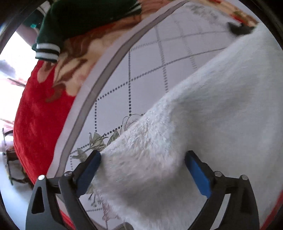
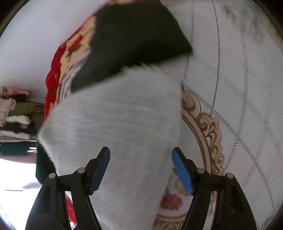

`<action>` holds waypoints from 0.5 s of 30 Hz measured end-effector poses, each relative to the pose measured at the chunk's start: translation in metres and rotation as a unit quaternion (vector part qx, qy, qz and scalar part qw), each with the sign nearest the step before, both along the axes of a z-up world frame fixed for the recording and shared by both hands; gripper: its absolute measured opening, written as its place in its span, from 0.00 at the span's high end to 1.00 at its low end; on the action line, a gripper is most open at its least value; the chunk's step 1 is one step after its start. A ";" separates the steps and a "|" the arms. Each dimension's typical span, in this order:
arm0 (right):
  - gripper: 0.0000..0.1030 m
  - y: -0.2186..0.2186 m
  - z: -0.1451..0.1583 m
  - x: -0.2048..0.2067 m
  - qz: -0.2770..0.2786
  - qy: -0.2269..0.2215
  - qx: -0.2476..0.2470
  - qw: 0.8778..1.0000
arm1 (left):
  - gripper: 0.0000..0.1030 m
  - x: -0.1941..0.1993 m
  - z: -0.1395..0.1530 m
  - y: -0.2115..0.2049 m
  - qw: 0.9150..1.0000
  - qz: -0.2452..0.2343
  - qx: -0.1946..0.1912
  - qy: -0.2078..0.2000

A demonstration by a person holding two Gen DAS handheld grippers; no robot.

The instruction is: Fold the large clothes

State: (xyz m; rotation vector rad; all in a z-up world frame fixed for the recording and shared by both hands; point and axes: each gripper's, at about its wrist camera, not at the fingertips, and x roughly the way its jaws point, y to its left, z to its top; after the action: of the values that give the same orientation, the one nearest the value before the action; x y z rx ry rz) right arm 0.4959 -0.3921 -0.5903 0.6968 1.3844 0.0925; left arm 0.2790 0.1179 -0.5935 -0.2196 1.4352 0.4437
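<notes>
Both views are lit by bright daylight, blown out at the left edges. Strong barrel distortion is seen toward the dark round rims. Motion blur is heavy in the right wrist view beyond the fingertips.

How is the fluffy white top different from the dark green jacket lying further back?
The fluffy white top is pale and furry; the dark green jacket is dark and smooth-looking, with a white-striped cuff. The white top lies right between the left tongs' open jaws, on the grey-checked sheet; the green jacket lies far from them, on the red flowered blanket. Both are clothes on the bed.
</notes>
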 end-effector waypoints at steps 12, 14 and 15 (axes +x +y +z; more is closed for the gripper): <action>0.78 -0.026 -0.049 -0.058 -0.175 -0.004 0.156 0.972 | 0.00 0.009 0.054 -0.008 0.998 -0.016 0.061 -0.025; 0.78 -0.044 -0.028 -0.121 -0.232 0.013 0.114 0.966 | 0.00 0.004 0.069 -0.013 0.996 -0.019 0.077 -0.027; 0.77 -0.050 -0.022 -0.147 -0.239 0.028 0.099 0.966 | 0.00 -0.004 0.077 -0.017 0.995 -0.020 0.089 -0.030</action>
State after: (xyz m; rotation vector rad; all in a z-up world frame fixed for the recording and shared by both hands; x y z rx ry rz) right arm 0.3486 -0.4419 -0.6125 1.1923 1.2362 -0.1748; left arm 0.2750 0.1013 -0.5161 -0.0601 1.3311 0.5236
